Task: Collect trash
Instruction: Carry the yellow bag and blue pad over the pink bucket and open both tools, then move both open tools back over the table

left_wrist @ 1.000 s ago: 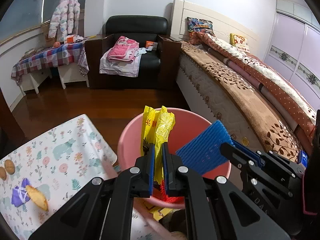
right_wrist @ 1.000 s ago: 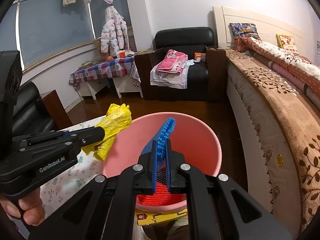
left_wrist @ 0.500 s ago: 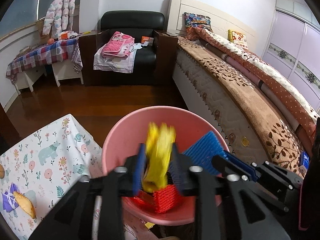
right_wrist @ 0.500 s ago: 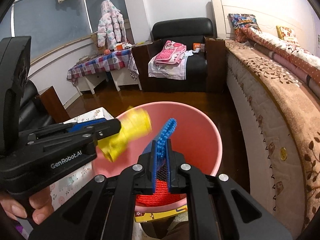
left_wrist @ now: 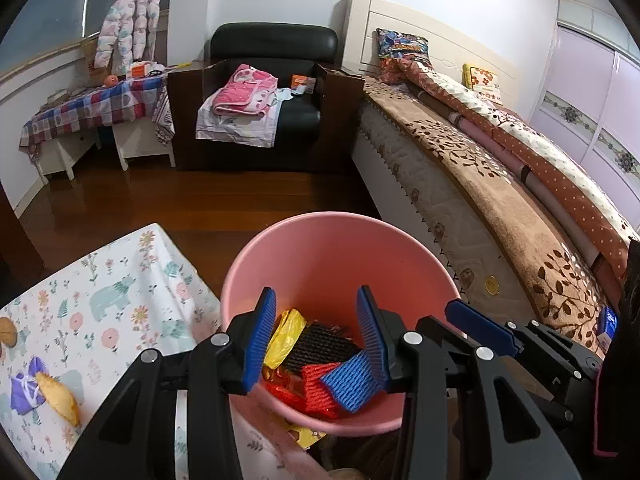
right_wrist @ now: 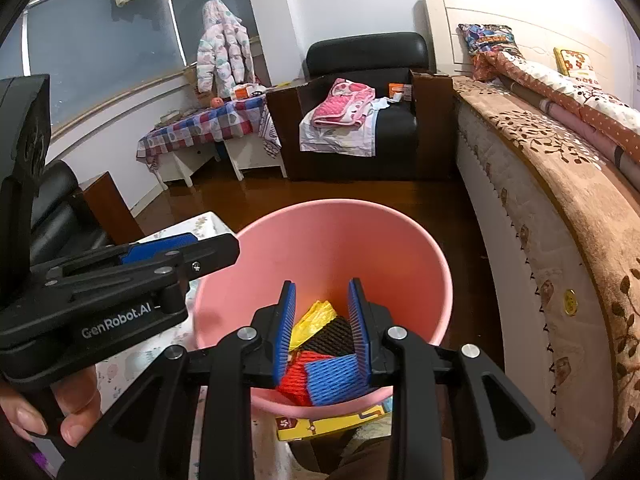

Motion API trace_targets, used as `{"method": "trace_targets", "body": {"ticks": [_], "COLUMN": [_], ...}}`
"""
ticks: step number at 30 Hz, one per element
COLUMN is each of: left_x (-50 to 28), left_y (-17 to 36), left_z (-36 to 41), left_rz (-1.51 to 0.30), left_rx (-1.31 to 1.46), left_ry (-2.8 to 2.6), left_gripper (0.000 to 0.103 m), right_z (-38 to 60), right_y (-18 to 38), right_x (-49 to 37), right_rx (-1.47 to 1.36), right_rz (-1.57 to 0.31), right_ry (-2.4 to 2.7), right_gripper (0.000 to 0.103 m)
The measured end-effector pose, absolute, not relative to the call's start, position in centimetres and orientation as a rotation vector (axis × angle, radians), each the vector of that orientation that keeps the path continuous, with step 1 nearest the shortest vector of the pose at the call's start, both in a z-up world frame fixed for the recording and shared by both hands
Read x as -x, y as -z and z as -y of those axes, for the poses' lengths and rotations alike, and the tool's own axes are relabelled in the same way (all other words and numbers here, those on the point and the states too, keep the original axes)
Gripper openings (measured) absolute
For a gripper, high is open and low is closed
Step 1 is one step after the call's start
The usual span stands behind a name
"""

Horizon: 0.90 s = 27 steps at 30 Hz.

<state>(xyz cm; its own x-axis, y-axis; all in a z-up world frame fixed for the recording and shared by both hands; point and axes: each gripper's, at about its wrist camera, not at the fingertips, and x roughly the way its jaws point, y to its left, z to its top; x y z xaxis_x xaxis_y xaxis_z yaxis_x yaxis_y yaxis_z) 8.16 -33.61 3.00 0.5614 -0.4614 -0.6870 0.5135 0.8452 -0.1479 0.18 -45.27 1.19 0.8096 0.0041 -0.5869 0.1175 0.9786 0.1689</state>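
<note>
Trash dropped into the pink bucket [left_wrist: 340, 252]

Both claws hover over the bucket, jaws just opening and empty: left claw [left_wrist: 316, 330] wide, right claw [right_wrist: 322, 326] about half. The yellow wrapper [left_wrist: 285, 336] and blue foam net [right_wrist: 334, 378] lie in the bucket's bottom, likely released there on purpose. Scraps [left_wrist: 42, 394] on the worktop [left_wrist: 120, 288] beside the bucket likely come next

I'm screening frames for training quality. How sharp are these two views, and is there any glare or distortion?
Left wrist view: sharp, fisheye bends the bed, dark corner vignette. Right wrist view: equally sharp, pink bin crisp, soft sheen on the wooden floor, no motion blur.
</note>
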Motion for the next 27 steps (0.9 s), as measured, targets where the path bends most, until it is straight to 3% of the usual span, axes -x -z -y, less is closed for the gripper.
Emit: {"method": "trace_targets", "body": {"ticks": [21,23,27], "left_x": [-3.8,-3.3,-2.7], "left_y": [-4.7,-4.6,-4.3], "left_z": [23.2,21.9,19.5], "left_rz": [-0.783,-0.787,-0.796], "left_rx": [-0.001,0.007,0.020], "left_ry": [0.425,0.405,0.369], "left_gripper": [0.042,0.047,0.048], "right_z": [37.3,36.4,34.8], "right_y": [-2.6,-2.6,-2.6], "right_x": [2.1,2.3,2.4], "right_rx": [-0.124,-0.126,-0.123], "right_rz": [-0.629,-0.636,-0.650], "right_ry": [-0.102,-0.122,-0.158], "right_gripper": [0.028,0.028,0.028]}}
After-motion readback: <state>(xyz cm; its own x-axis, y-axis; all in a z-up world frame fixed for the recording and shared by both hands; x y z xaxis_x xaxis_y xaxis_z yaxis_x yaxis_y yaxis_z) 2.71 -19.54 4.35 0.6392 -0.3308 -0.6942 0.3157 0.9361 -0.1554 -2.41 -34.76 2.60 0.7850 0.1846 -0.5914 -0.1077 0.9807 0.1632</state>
